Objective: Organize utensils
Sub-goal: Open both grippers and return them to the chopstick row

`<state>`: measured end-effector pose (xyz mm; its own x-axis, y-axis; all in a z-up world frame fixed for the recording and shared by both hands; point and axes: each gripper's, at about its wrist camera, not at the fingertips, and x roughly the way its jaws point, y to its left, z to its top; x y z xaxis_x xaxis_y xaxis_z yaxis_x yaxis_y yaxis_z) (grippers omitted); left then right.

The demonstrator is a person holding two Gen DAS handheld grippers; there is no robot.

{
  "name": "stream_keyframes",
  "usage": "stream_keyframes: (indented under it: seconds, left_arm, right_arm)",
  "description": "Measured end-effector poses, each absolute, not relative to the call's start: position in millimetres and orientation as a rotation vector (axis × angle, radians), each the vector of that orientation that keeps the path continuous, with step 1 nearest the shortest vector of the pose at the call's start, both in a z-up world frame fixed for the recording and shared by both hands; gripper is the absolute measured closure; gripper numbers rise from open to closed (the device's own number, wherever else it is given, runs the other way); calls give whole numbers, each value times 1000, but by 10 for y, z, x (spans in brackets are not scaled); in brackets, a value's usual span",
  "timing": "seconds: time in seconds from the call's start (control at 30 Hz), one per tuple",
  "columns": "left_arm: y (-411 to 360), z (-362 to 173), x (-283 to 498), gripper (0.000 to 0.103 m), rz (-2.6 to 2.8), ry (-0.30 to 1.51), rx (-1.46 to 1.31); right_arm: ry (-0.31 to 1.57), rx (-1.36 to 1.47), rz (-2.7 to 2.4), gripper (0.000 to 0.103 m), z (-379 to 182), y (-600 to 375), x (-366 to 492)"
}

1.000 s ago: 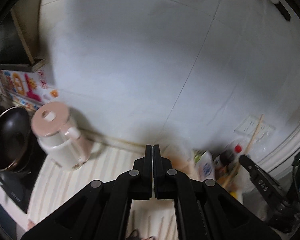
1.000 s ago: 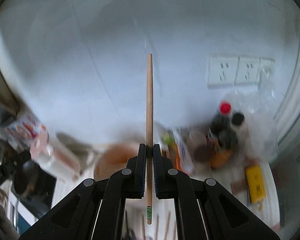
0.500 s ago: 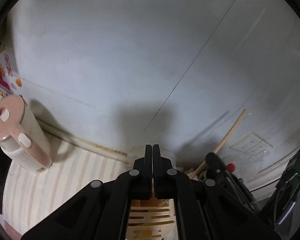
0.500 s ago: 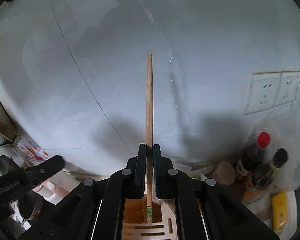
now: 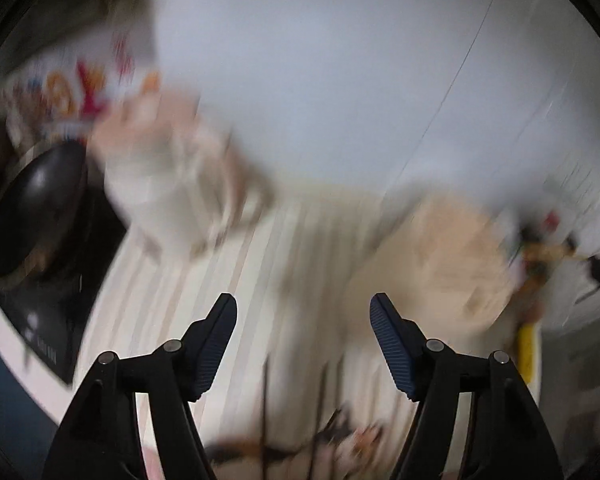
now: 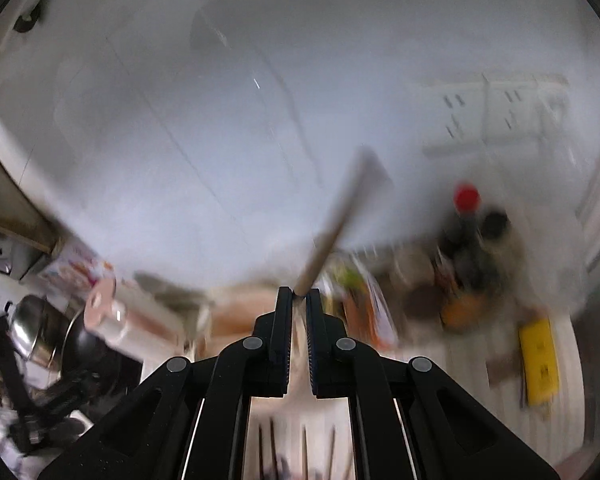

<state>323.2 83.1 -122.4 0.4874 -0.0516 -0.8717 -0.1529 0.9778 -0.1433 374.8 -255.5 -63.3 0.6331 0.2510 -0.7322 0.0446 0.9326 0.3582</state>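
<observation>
Left wrist view: the left gripper (image 5: 303, 320) points steeply down at a cream striped counter (image 5: 204, 280). Its jaws have just been opening and now stand wide apart, with nothing between them. The picture is heavily blurred. A black pan (image 5: 32, 208) sits at the counter's left edge, and a pink-lidded white kettle (image 5: 156, 164) stands just beside it, toward the back wall. A cream utensil holder (image 5: 448, 256) stands near the back right of the counter. Several thin dark sticks (image 5: 265, 408) lie on the counter near its front edge; their detail cannot be told.

Right wrist view: the right gripper (image 6: 299, 300) is clamped narrowly on one wooden chopstick (image 6: 336, 224). The chopstick is plain light wood, smeared by blur, and rises from the jaws tilted up and to the right against the grey wall. A red-capped bottle (image 6: 466, 204) and a yellow packet (image 6: 539, 360) are at the counter's right end. Thin sticks (image 6: 305, 448) lie on the counter below the gripper.
</observation>
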Motion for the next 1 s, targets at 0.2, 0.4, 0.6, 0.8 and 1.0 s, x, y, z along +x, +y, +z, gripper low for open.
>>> stream_keyframes:
  seconds: [0.2,0.4,0.6,0.8,1.0]
  left_arm:
    - [938,-2243,2853,37,116,1266,-215]
    - [846,-2929,2759,37,142,1395,-123]
    - [777,-3224,2768,63,143,1445,-99]
    - [706,-3152,2901,99,173,1403,-51]
    - [843,-2931,3047,99,262,1356,-30]
  right_arm:
    - [989,388,64,103,-1141,-2725,3236]
    - [1074,412,111,103,-1539,-2757,3091]
    - [1200,454,68,97,-2084,-2758,3074]
    - [1313,671,9,74,-2667,-3021,3057]
    - [1244,1120,-8,57,-3037,-3443,3214]
